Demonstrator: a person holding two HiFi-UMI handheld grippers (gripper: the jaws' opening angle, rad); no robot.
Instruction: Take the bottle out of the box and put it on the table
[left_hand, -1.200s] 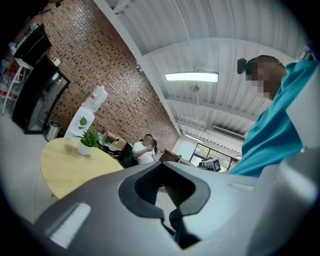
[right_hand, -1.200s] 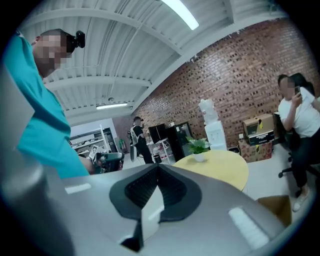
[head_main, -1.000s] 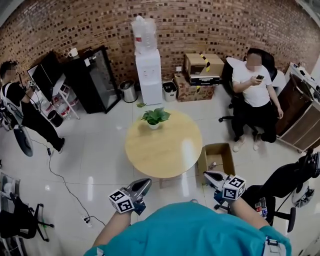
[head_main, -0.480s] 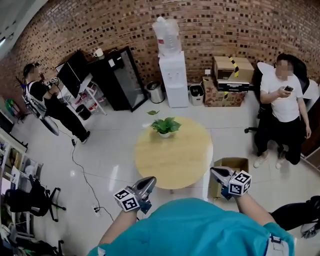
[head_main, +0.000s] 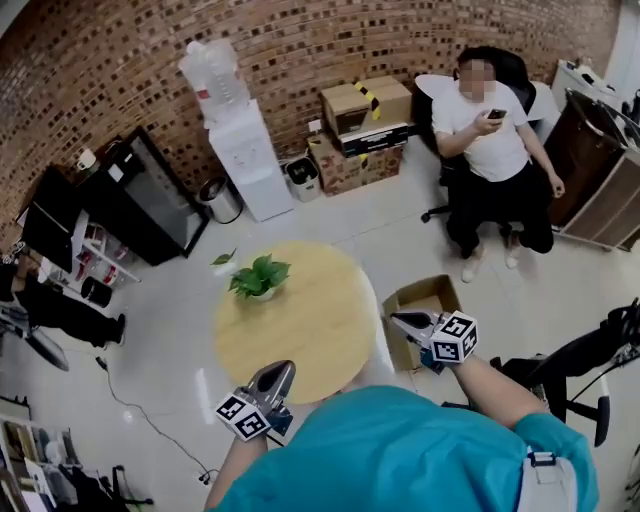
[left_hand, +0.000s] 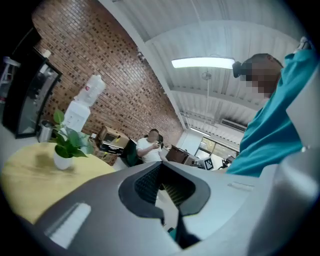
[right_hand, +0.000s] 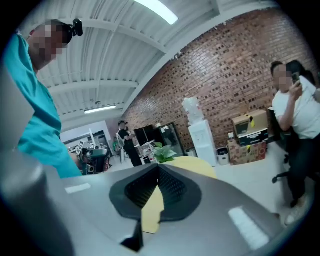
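Note:
An open cardboard box (head_main: 425, 296) stands on the floor just right of the round wooden table (head_main: 300, 330). I cannot make out a bottle inside; my right gripper covers part of the box's inside. The right gripper (head_main: 397, 319) is shut and empty, and hangs over the box's near left corner. The left gripper (head_main: 282, 367) is shut and empty too, over the table's near edge. In the left gripper view the shut left gripper (left_hand: 161, 166) points past the table (left_hand: 30, 172). In the right gripper view the shut right gripper (right_hand: 157, 169) points across the table (right_hand: 196, 165).
A potted plant (head_main: 256, 278) stands on the table's far left side. A seated person (head_main: 488, 150) with a phone is behind the box. A water dispenser (head_main: 240, 150), stacked cartons (head_main: 362, 120) and a black cabinet (head_main: 140, 195) line the brick wall. An office chair (head_main: 575, 375) is at the right.
The view has swung and closed in on the table. Both grippers have come forward: the left now reaches the table's near edge, the right lies over the box's near corner. Both stay shut.

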